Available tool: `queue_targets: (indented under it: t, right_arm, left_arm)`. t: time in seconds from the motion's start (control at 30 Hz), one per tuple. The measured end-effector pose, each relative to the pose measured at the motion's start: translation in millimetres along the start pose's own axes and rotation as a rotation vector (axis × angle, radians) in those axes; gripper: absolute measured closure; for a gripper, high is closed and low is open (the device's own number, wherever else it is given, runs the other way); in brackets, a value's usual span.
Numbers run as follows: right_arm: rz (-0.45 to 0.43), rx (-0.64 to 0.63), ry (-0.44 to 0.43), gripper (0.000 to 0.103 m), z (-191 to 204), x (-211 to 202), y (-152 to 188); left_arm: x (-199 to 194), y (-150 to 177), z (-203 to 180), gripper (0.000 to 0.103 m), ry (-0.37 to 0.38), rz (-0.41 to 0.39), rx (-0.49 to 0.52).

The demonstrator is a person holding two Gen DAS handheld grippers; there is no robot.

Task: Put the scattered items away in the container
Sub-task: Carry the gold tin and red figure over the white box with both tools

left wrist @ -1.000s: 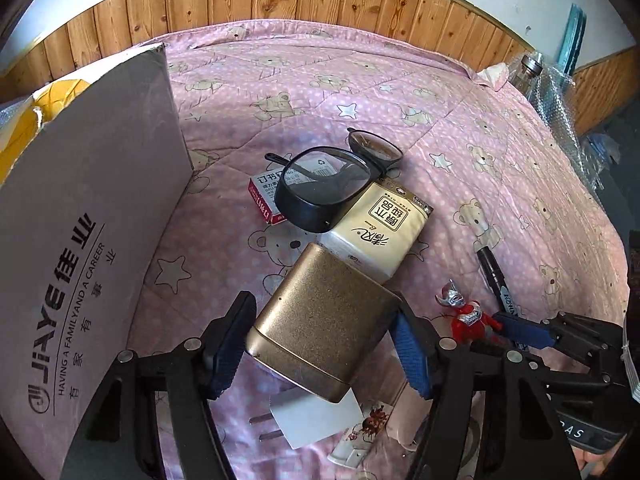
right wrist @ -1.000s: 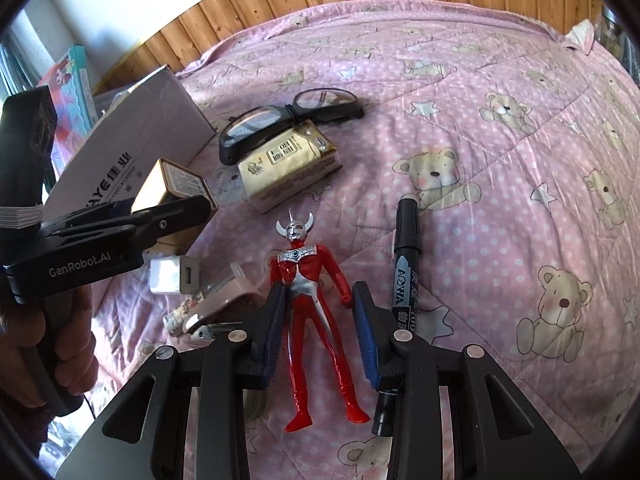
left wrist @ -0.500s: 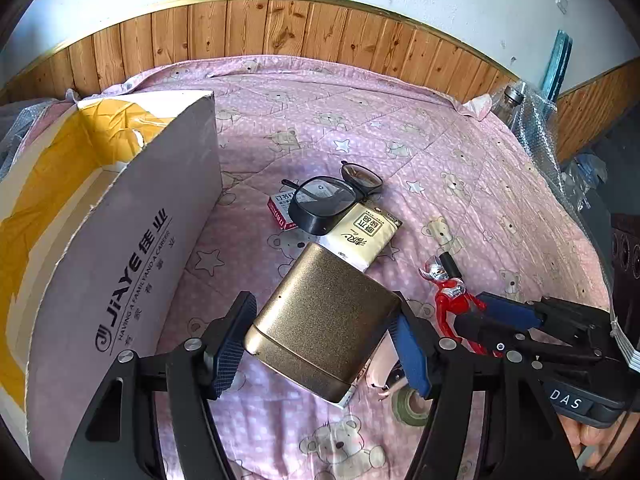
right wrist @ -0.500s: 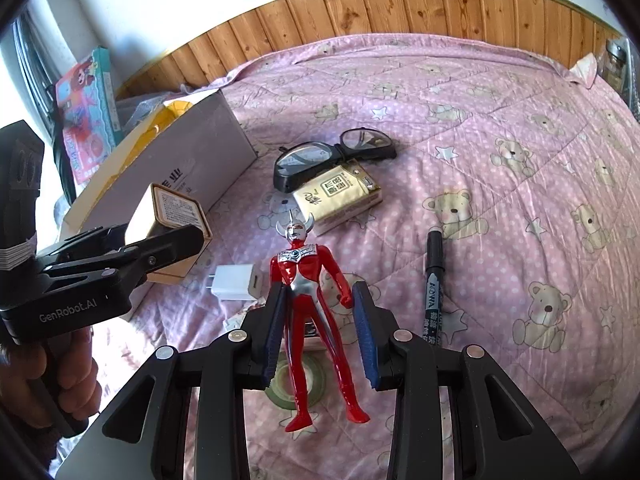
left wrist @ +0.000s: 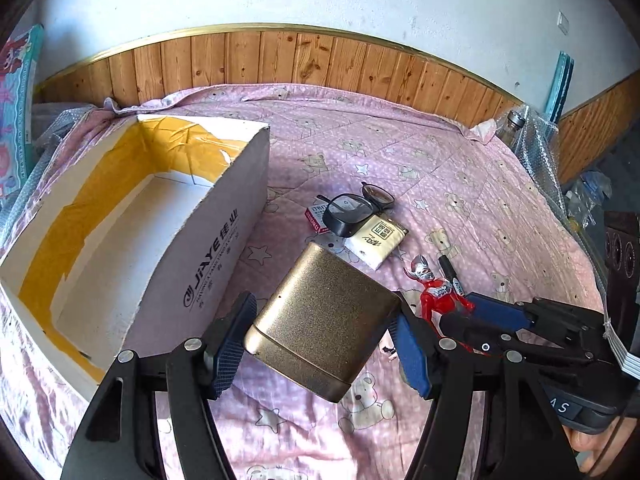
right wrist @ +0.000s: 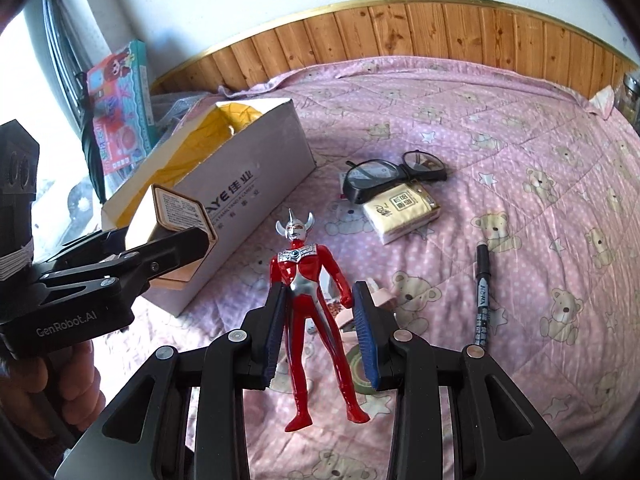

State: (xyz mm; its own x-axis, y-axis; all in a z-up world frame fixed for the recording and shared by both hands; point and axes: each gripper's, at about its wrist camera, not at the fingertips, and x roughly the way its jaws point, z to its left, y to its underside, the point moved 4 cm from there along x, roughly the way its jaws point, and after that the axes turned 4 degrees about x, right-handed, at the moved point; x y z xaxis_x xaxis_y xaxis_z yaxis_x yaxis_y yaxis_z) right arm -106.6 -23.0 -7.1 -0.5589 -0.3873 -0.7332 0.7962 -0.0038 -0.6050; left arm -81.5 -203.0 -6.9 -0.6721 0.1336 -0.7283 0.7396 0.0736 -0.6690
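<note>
My left gripper [left wrist: 320, 340] is shut on a gold tin box [left wrist: 324, 324], held in the air to the right of the open white cardboard box [left wrist: 208, 240]. My right gripper [right wrist: 320, 332] is shut on a red and silver toy figure [right wrist: 308, 292], lifted above the bed. The tin box [right wrist: 172, 216] and the cardboard box [right wrist: 256, 184] both show in the right wrist view. The figure [left wrist: 436, 288] shows at the right of the left wrist view. The inside of the cardboard box looks bare, with yellow tape on its walls.
On the pink quilt [right wrist: 520, 128] lie black glasses [right wrist: 392, 174], a tissue pack [right wrist: 404, 212], a black marker [right wrist: 482, 292], a tape roll [right wrist: 358, 368] and a small red-and-white box [left wrist: 316, 216]. Wood panelling runs behind the bed. A bottle [left wrist: 512, 124] stands at the far right.
Both grippers have risen well above the bed with the tin box and the figure. The cardboard box's open top has come into the left wrist view.
</note>
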Motion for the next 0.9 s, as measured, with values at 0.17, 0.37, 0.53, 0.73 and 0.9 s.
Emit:
queue_targets:
  t: [0.17, 0.37, 0.53, 0.73, 0.9]
  right_arm:
    - [-0.012, -0.022, -0.010, 0.068, 19, -6, -3]
    - [-0.018, -0.055, -0.025, 0.068, 44, -8, -10]
    - [-0.027, -0.081, -0.046, 0.068, 68, -8, -19]
    - [-0.022, -0.120, -0.071, 0.068, 99, -2, -31]
    - [-0.021, -0.152, -0.087, 0.068, 124, 6, -43]
  left_arm:
    - [-19, 0, 12, 0.036, -0.022, -0.026, -0.019]
    - [-41, -2, 26, 0.036, -0.045, -0.058, -0.028]
    - [-53, -3, 42, 0.036, -0.061, -0.071, -0.045]
    - [-66, -7, 70, 0.036, -0.092, -0.084, -0.078]
    - [-74, -11, 95, 0.036, -0.119, -0.092, -0.097]
